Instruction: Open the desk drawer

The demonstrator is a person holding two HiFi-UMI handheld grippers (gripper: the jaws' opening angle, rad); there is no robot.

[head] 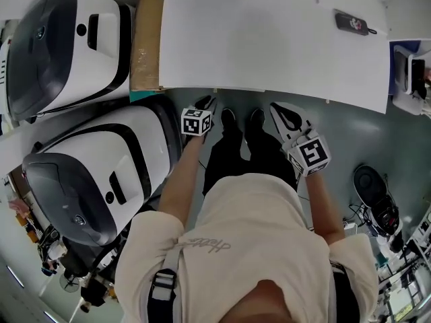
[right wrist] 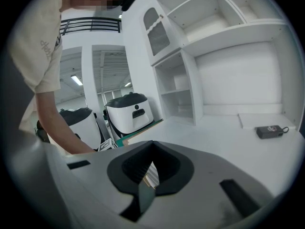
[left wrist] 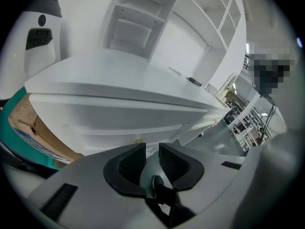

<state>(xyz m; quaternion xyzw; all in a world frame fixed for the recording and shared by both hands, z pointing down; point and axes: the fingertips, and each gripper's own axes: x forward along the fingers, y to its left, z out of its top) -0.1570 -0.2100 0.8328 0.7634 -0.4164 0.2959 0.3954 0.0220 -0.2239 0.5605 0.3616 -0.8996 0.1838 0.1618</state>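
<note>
Drawer (left wrist: 119, 122) looks shut, under desk (head: 269, 46) front edge. Left gripper (left wrist: 152, 150): jaws slightly apart, empty. Right gripper (right wrist: 152, 152): jaws together, empty. Drawer prob. rigid, smooth, light; take its lower lip, approx. middle.

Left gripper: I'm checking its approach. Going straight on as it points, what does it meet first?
Probably the white drawer front under the desk top; depth is unclear, nothing nearer shows.

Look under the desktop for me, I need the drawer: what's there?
A white drawer front, seemingly shut, sits right under the desktop, ahead of the left gripper. Its inside is covered by the front and desktop.
</note>
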